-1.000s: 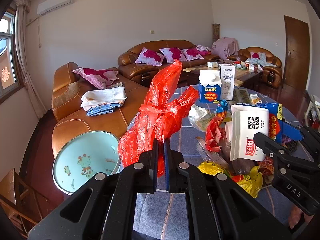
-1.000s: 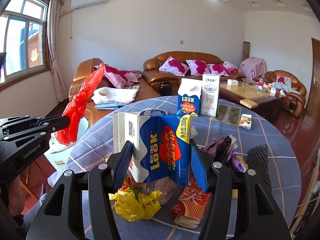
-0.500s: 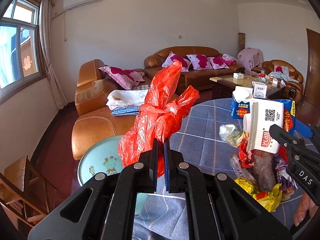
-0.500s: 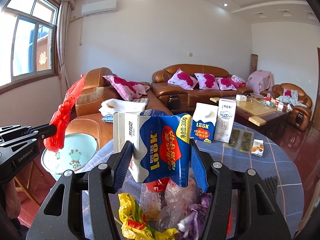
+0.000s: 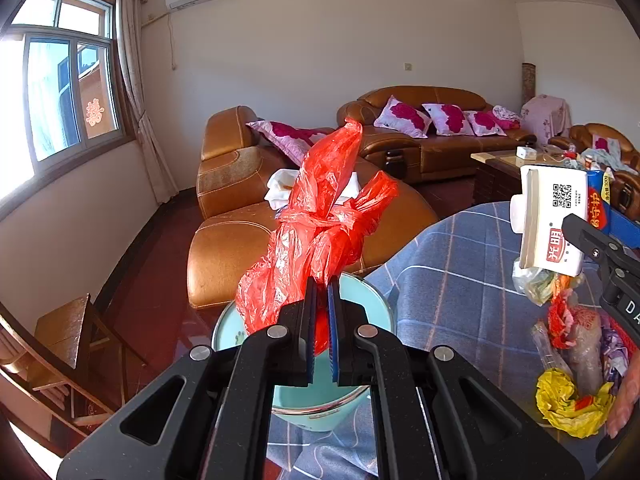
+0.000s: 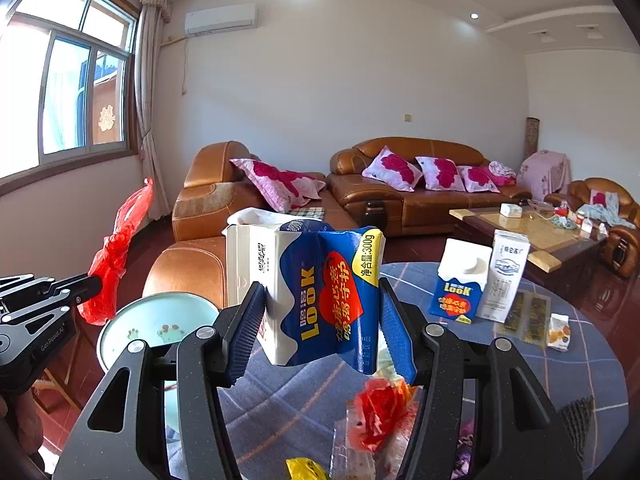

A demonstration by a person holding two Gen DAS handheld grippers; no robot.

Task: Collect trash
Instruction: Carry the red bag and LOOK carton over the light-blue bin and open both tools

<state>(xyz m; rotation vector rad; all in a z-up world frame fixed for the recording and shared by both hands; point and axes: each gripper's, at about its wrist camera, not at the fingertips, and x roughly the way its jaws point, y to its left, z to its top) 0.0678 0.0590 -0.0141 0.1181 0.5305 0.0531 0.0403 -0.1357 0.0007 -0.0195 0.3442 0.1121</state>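
Risking a miss of the pale-green bin (image 5: 360,300) at lower centre beside the tabletop (image 5: 460,280): blue carton (image 6: 320,296) clamped between right gripper (image 6: 320,320) fingers, mid-frame, may tip; red bag (image 5: 320,220) pinched by nearly closed left gripper (image 5: 322,320) fingers, centre, may slip.

This is a home living room. A brown leather sofa (image 6: 420,184) with pink flowered cushions (image 6: 394,168) stands along the far wall. A second leather couch (image 6: 208,216) stands just left of it, a wooden coffee table (image 6: 532,232) to its right. Left of the sofa, a curtained window (image 6: 76,92) and a wall air conditioner (image 6: 222,18) above.
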